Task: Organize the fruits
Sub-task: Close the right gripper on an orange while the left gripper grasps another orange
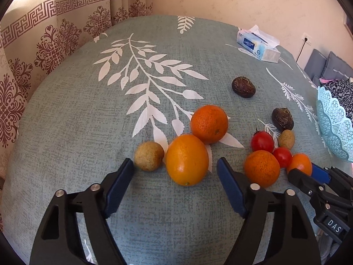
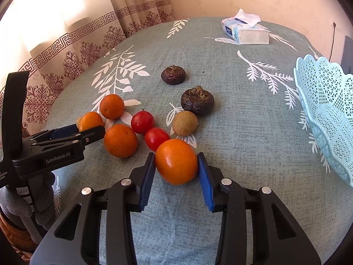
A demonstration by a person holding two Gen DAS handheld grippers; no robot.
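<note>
Two claws are ours: the right gripper (image 2: 176, 165) clamps a small orange (image 2: 176, 161) on the tablecloth (image 2: 242, 132) near the basket (image 2: 320, 101); the left gripper (image 1: 175, 172) gapes around a bigger orange (image 1: 187, 159).

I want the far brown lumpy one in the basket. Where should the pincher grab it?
Grip the far brown bulb across its wide round sides, below the tufted top, coming from the near side. It sits flat and alone on the tablecloth, so both sides are free.
</note>
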